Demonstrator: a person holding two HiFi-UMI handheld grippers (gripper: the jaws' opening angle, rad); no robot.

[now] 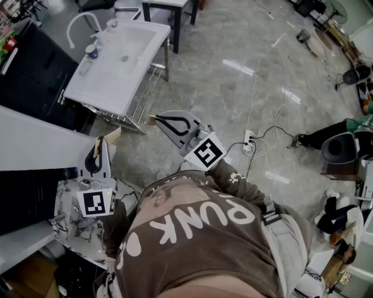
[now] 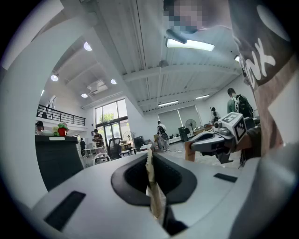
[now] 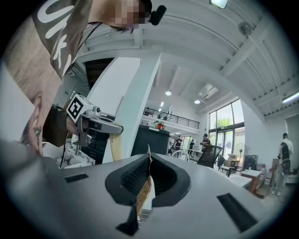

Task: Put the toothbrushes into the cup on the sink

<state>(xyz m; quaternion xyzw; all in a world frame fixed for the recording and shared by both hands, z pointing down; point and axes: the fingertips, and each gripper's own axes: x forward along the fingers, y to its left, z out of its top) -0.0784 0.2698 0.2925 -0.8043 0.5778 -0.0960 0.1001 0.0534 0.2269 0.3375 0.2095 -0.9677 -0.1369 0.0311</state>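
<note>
A white sink (image 1: 111,81) on a metal frame stands at the upper left of the head view, with a curved faucet (image 1: 78,23) at its far end. A small dark cup (image 1: 91,51) sits on the sink's left rim. I cannot make out any toothbrushes at this distance. Both grippers are held close to the person's body, well short of the sink. My left gripper (image 1: 112,135) (image 2: 149,156) is shut and holds nothing. My right gripper (image 1: 152,120) (image 3: 148,154) is also shut and holds nothing. Both point up and outward into the room.
A black cabinet (image 1: 32,75) and a white counter (image 1: 35,139) stand left of the sink. A marble-patterned top (image 1: 70,224) lies below my left gripper. Cables and a power strip (image 1: 249,142) lie on the grey floor at right. A dark table (image 1: 175,17) stands beyond the sink.
</note>
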